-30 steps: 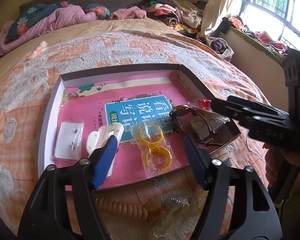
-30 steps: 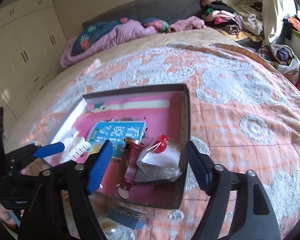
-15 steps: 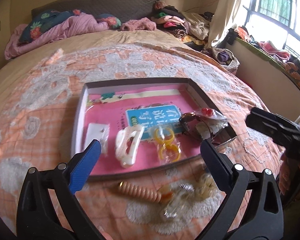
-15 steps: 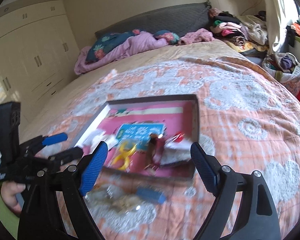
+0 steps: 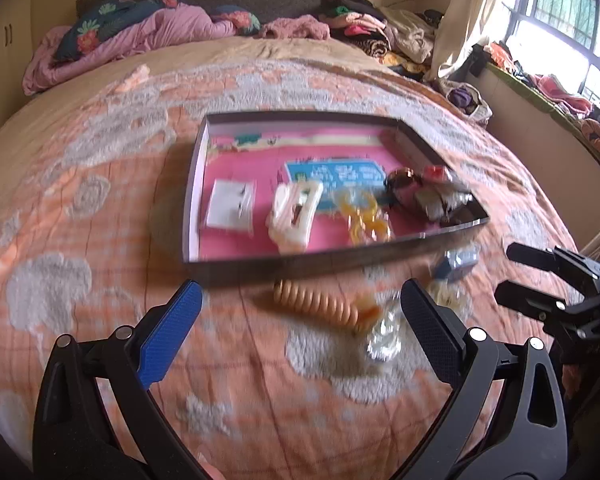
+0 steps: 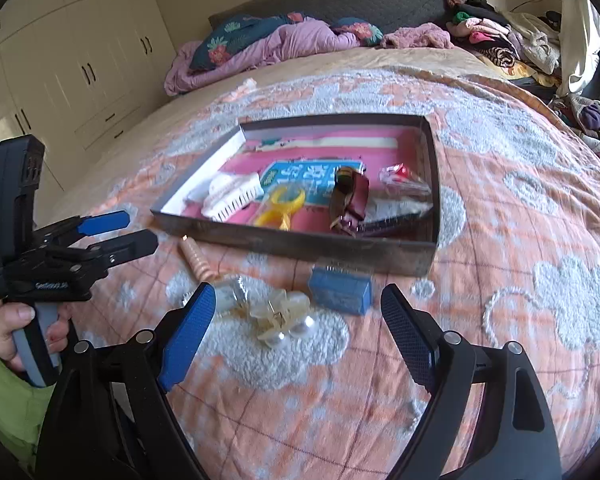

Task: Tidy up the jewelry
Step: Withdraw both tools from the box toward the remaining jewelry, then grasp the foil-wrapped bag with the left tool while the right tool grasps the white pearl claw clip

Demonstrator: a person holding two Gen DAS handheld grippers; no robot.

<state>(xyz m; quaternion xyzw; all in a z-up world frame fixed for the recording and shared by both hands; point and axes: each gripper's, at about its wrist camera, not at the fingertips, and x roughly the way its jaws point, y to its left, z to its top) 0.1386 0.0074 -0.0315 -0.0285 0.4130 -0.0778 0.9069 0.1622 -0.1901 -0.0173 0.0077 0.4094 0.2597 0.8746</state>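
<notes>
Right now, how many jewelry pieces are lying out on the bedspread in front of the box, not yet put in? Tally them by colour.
Peach spiral hair tie: 1
Blue box: 1
Cream pearl hair clip: 1
Clear packet: 1, contents too blurred to tell
Total: 4, all in front of the tray.

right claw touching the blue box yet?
Apart. Right wrist view: the right claw hangs open with bedspread visible between its fingertips and the blue box.

Shallow tray [image 6: 300, 245] holds white clip [image 6: 233, 196], perhaps yellow bangles [image 6: 281, 209]; blue box [image 6: 340, 291] outside.
</notes>
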